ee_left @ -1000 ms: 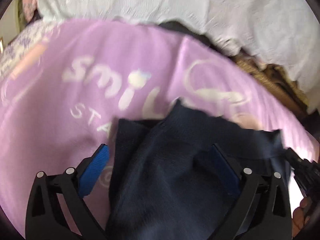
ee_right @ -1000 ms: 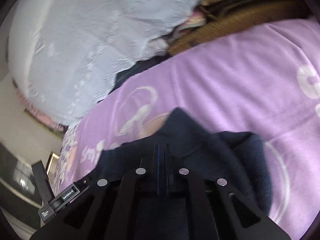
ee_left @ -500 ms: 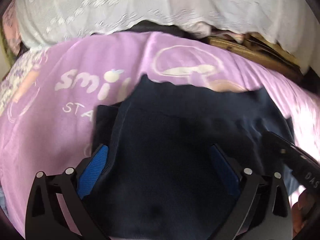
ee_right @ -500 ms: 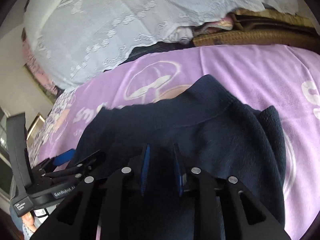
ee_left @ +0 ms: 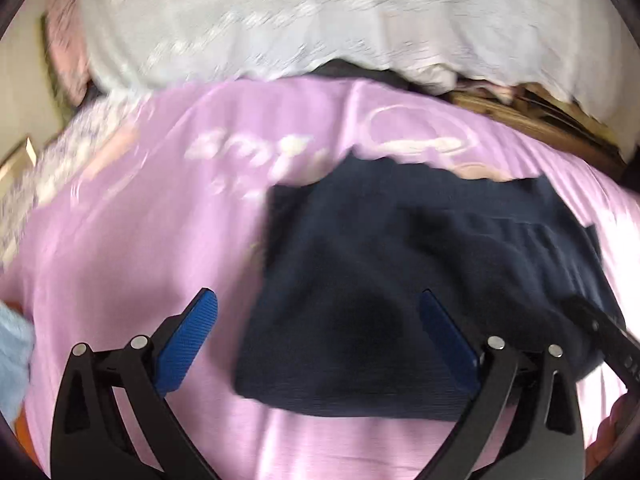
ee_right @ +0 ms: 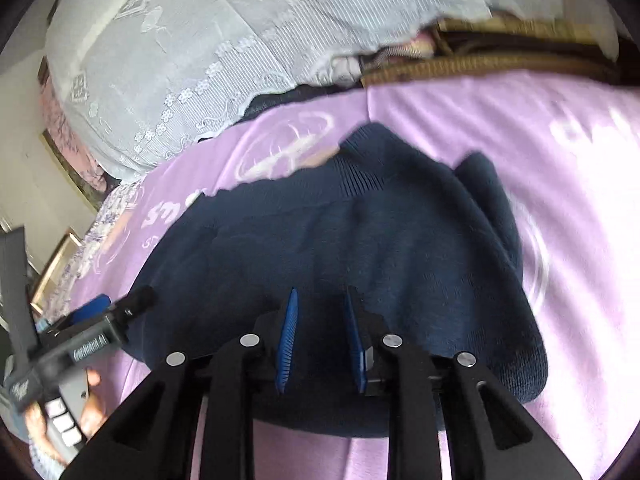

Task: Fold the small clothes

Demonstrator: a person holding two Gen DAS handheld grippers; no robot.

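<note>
Your navy garment [ee_left: 420, 280] lies folded into a rough rectangle on the lilac bedspread [ee_left: 140, 240], partly covering its white printed lettering and circle design. Your left gripper [ee_left: 316, 320] hangs just above the garment's near left edge with its jaws spread wide, one blue pad [ee_left: 188, 344] over bare lilac cloth and the other over the dark fabric, nothing between them. Your right gripper [ee_right: 320, 340] sits over the garment's near edge with its jaws parted by a narrow gap; they seem to hold no cloth, though the dark fabric behind makes that hard to judge. From the right wrist view the garment [ee_right: 360, 260] shows a ribbed band at its far edge. Beyond the garment, a white lace cloth [ee_right: 240, 32] is heaped, with a wicker basket [ee_right: 480, 64] beside it.
</note>
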